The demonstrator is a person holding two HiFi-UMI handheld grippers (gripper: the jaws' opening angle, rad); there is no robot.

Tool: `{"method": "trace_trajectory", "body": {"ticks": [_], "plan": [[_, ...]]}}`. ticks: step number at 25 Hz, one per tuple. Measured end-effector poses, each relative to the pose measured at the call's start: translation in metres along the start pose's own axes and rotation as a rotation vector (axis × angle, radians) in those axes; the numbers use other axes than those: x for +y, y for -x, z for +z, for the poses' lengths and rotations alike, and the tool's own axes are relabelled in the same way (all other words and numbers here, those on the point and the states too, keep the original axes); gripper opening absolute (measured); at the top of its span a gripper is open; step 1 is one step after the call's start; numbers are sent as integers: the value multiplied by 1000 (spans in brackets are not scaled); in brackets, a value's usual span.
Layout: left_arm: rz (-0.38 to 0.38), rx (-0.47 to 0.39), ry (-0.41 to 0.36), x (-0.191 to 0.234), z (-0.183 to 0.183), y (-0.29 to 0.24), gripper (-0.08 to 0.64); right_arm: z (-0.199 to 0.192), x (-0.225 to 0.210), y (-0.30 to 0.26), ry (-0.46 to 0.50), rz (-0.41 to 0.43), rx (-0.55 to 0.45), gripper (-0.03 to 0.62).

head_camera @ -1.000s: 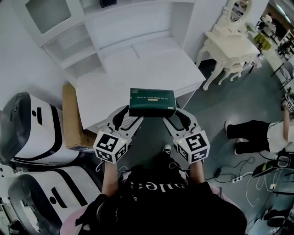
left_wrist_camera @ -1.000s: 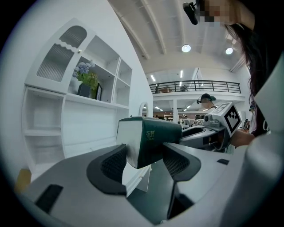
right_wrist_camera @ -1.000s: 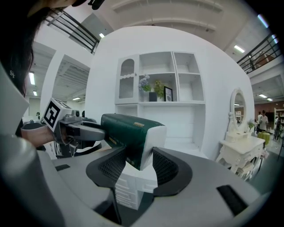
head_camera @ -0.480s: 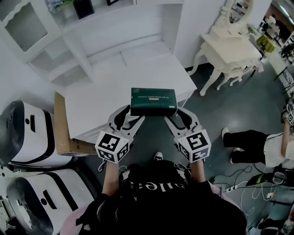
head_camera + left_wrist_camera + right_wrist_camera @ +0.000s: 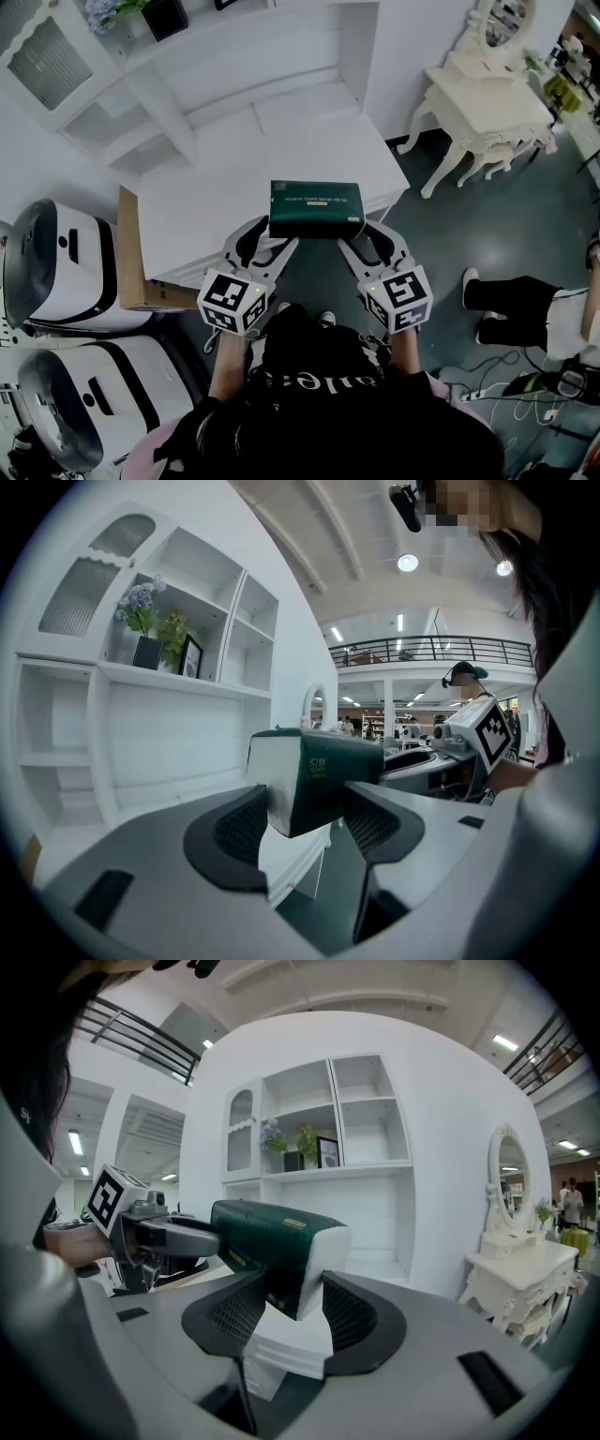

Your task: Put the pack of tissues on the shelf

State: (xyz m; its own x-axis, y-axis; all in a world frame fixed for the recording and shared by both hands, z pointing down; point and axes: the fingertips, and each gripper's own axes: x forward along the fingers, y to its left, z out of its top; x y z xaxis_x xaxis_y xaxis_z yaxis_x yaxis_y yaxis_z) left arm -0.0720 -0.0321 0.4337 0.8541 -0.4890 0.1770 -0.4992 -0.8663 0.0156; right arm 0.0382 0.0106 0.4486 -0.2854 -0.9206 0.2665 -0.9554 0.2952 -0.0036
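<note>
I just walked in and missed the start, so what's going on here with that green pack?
A person holds a dark green rectangular pack of tissues in the air between two handheld grippers. The left gripper clamps one end in its jaws, the right gripper the other. The pack hangs near the front edge of the white desk, not yet on the white shelf unit beyond.

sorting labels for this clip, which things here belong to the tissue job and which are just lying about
In the job: pack of tissues, shelf, left hand-held gripper, right hand-held gripper, both shut on the pack.
Lying about: dressing table, cardboard box, white machines, flower pot.
</note>
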Motion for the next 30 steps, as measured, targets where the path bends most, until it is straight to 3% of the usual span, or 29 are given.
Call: {"method": "trace_trajectory", "body": {"ticks": [5, 16, 30], "plan": [[8, 7, 5, 6, -1, -12, 265, -2, -10, -10, -6, 6, -2, 215], [-58, -10, 15, 27, 28, -107, 262, 25, -97, -41, 27, -55, 1, 215], [-116, -95, -10, 114, 103, -221, 259, 106, -199, -131, 92, -132, -55, 215]]}}
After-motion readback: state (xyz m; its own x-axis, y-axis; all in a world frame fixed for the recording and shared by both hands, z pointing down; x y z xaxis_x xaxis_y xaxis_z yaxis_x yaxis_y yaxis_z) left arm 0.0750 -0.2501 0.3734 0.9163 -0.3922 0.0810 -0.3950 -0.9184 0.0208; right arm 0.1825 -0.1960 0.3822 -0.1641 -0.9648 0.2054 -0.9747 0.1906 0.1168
